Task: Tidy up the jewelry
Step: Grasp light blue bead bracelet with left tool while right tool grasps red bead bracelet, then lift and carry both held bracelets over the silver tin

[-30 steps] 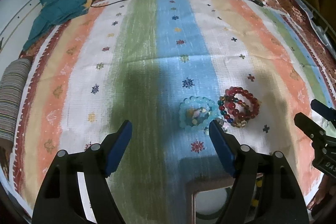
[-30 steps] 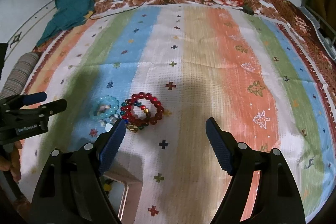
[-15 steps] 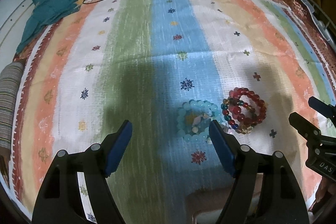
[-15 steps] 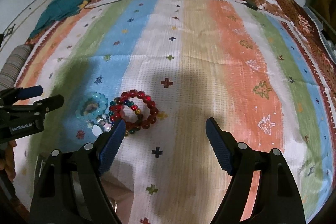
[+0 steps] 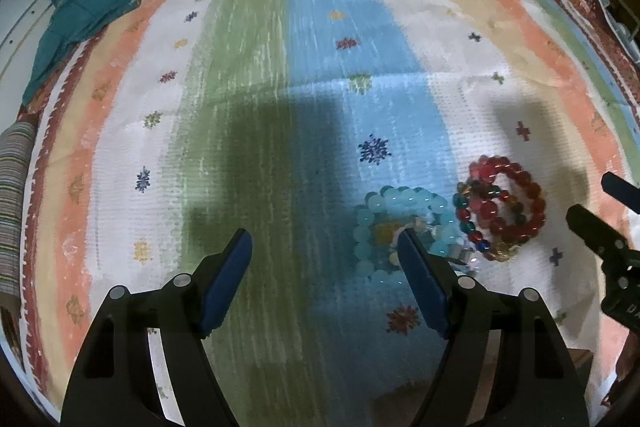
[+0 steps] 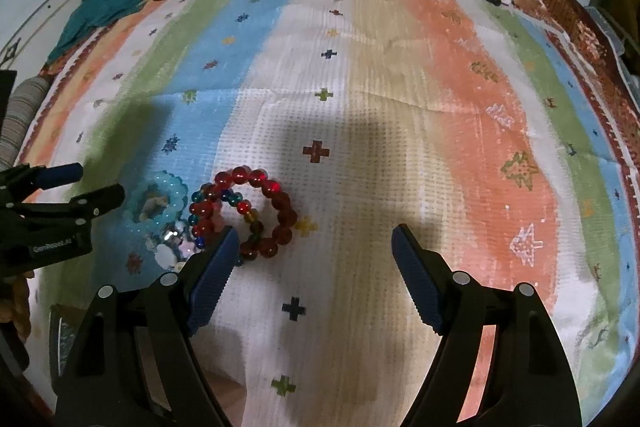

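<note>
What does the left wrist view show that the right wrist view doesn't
Only the left wrist view: the left gripper head-on, fingers open and empty, over the green stripe. Only the right wrist view: small pale sparkly pieces in plain sight below the bracelets, and tree motifs. Both share the striped cloth, light blue bracelet, red bracelet, teal cloth, and the right gripper, also open.

Left tongs (image 5: pixel 324 239): black plastic arms, blue ribbed pads on the inner faces, silver round screws at the joints. Right tongs (image 6: pixel 314 235): same build. White "GenRobot.AI" lettering on the left body, seen from the right wrist view.
</note>
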A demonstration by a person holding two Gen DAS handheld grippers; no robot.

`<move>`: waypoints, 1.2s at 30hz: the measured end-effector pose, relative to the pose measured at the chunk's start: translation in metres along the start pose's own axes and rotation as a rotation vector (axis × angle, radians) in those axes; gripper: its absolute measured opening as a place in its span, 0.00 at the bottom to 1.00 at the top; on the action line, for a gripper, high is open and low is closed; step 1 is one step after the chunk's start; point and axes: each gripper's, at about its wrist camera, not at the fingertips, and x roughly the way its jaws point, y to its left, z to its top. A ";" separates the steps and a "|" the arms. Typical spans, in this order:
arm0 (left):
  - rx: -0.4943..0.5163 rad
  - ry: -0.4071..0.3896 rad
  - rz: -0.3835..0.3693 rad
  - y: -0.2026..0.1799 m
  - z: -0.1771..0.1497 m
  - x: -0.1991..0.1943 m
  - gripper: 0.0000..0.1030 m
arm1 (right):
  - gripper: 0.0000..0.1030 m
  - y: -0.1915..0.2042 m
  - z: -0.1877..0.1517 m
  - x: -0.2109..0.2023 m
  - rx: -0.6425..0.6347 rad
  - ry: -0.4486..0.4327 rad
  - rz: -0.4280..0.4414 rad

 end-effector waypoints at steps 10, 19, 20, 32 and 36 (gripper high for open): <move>0.003 0.050 -0.009 0.007 0.002 0.026 0.71 | 0.76 -0.002 0.006 0.023 0.006 0.037 0.001; 0.032 0.052 0.002 0.004 0.003 0.032 0.65 | 0.61 -0.006 0.007 0.042 0.023 0.067 0.031; 0.036 0.048 0.001 0.003 0.002 0.032 0.60 | 0.57 -0.005 0.007 0.043 0.020 0.067 0.034; 0.037 0.057 -0.009 0.004 0.004 0.028 0.11 | 0.14 0.006 0.004 0.044 -0.017 0.061 0.050; 0.033 0.044 -0.009 0.006 0.006 0.020 0.11 | 0.14 0.008 0.003 0.038 -0.030 0.045 0.038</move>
